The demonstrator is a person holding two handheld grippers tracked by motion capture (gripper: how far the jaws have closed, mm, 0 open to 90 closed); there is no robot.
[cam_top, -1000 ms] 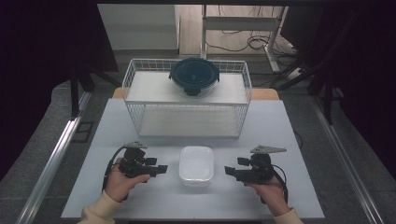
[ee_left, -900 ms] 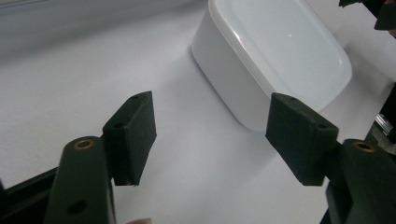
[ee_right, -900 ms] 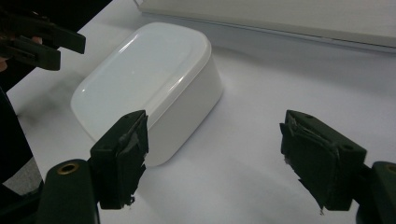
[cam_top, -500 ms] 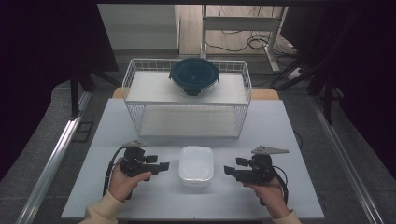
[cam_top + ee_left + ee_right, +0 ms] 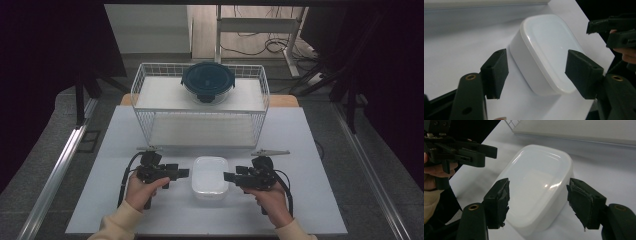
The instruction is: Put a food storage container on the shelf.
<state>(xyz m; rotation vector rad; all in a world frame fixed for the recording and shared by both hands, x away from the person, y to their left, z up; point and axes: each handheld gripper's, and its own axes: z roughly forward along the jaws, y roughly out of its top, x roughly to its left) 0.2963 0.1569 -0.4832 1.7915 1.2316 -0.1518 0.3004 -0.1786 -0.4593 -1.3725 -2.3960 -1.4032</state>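
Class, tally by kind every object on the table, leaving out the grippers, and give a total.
White lidded box: 1
Wire basket: 1
Round dark container, in the wire basket: 1
Total: 3

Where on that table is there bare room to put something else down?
Free: the white table right of the wire basket and the strip left of it; also the near edge in front of the white box. Crowded: the middle, where the left gripper and right gripper flank the box.
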